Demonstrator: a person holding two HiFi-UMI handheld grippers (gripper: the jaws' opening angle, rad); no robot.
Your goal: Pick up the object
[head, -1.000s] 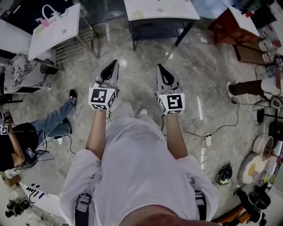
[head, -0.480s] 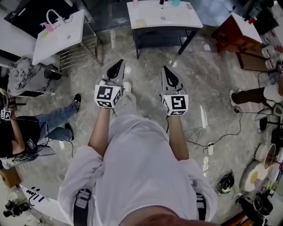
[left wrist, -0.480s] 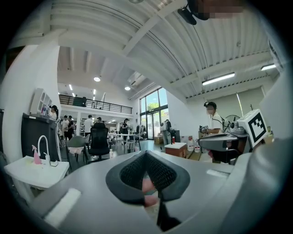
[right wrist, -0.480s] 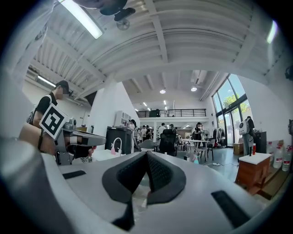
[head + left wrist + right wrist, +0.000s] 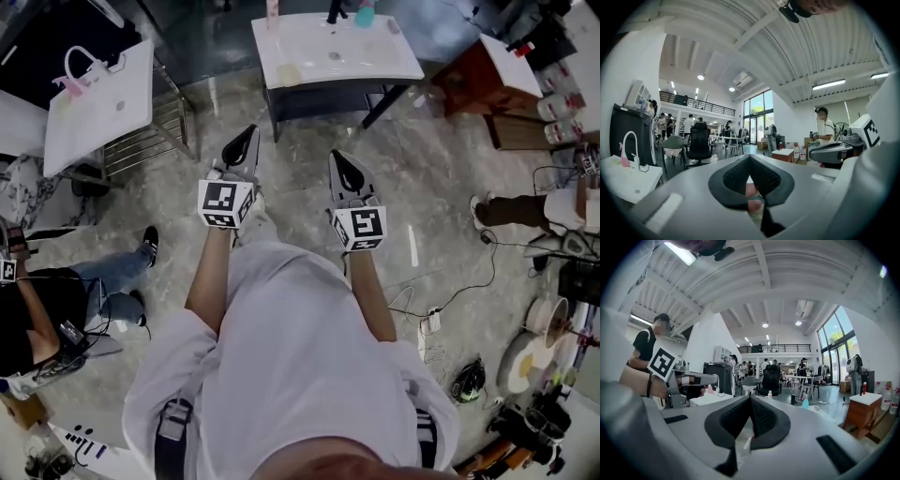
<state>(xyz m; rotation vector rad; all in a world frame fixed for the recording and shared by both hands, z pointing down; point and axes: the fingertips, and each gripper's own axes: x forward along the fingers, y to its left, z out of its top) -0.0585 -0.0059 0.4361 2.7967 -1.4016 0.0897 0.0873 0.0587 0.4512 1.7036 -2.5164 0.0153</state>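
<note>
Two closed, empty grippers held level above a marble floor, short of a white table.

A white stand sits far left. The left gripper has its jaws pressed together at the tips with nothing between them. Just beside it, the right gripper is closed the same way and holds nothing. Ahead of both, the white table carries a pink item, a dark item and a teal bottle along its far edge, well apart from the grippers. Which of these is the object cannot be told.
</note>
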